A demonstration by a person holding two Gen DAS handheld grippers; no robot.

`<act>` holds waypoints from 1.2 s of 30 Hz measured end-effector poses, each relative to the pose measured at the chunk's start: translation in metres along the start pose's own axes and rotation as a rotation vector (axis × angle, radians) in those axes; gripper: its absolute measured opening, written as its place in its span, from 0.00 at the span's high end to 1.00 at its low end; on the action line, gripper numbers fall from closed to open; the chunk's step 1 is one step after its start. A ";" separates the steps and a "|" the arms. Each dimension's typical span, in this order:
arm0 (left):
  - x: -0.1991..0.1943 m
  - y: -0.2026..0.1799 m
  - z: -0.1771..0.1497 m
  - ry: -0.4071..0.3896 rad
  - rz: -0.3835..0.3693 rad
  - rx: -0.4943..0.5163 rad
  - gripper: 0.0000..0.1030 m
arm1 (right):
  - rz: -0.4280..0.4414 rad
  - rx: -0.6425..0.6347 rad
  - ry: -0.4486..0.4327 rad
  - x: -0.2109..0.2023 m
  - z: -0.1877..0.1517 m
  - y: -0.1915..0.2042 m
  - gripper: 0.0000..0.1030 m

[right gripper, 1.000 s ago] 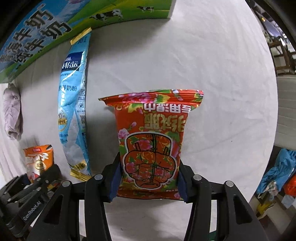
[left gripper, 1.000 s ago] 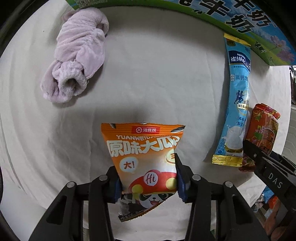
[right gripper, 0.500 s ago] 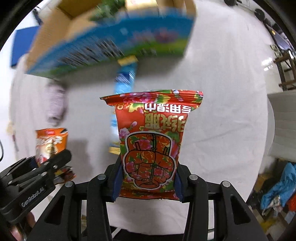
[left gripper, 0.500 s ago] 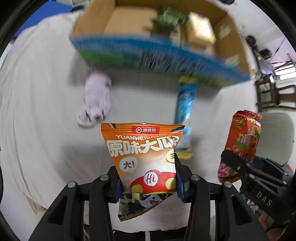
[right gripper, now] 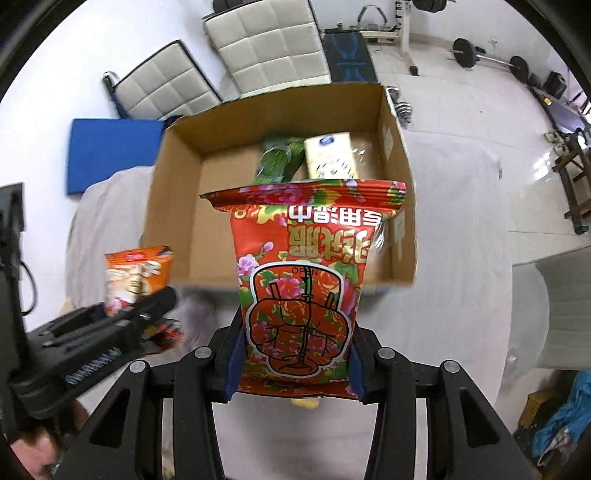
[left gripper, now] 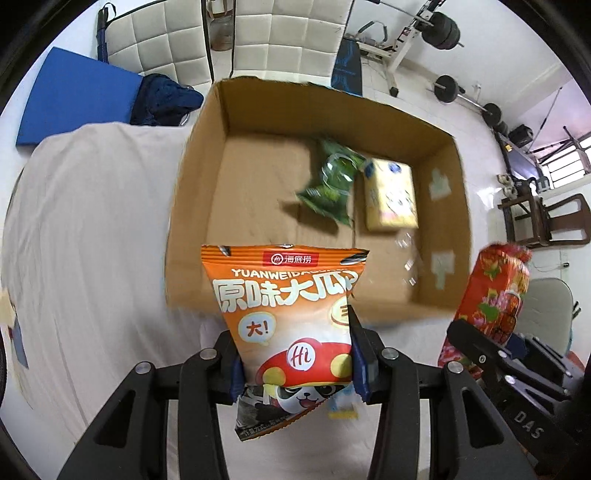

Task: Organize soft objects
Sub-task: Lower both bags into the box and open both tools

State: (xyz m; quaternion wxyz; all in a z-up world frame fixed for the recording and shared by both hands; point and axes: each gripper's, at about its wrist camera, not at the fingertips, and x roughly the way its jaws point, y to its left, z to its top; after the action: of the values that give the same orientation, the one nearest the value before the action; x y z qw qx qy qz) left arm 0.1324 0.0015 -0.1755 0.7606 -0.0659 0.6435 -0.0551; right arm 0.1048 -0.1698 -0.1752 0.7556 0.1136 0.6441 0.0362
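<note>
My left gripper (left gripper: 295, 365) is shut on an orange snack bag (left gripper: 288, 306) and holds it up in front of the near wall of an open cardboard box (left gripper: 192, 206). My right gripper (right gripper: 293, 354) is shut on a red flowered packet (right gripper: 303, 280), held upside down before the same box (right gripper: 170, 206). Each held bag also shows in the other view: the red packet (left gripper: 495, 295) at the right, the orange bag (right gripper: 136, 273) at the left. Inside the box lie a green packet (left gripper: 328, 184) and a yellow pack (left gripper: 391, 195).
The box stands on a table with a white cloth (left gripper: 85, 240). Beyond it are white padded chairs (left gripper: 288, 33), a blue mat (left gripper: 77, 96), a dark blue garment (left gripper: 166, 99) and weights (left gripper: 443, 33) on the floor.
Both grippers have risen from the tablecloth with their bags and now look down into the open box. The purple towel and the blue sachet have dropped out of view.
</note>
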 end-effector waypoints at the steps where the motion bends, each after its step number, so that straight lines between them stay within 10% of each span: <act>1: 0.005 0.003 0.010 0.005 0.006 -0.003 0.60 | -0.014 0.015 0.013 0.010 0.009 -0.002 0.54; 23: 0.123 0.019 0.121 0.155 0.101 0.057 0.59 | -0.177 0.022 0.254 0.181 0.049 -0.037 0.53; 36: 0.131 0.019 0.144 0.188 0.092 0.057 0.51 | -0.171 0.025 0.264 0.186 0.053 -0.038 0.41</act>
State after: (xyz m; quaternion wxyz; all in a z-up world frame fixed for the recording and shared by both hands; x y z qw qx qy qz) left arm 0.2957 0.0022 -0.2825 0.7000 -0.0091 0.7127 -0.0441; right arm 0.1844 -0.1762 -0.3557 0.6634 0.0621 0.7454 -0.0218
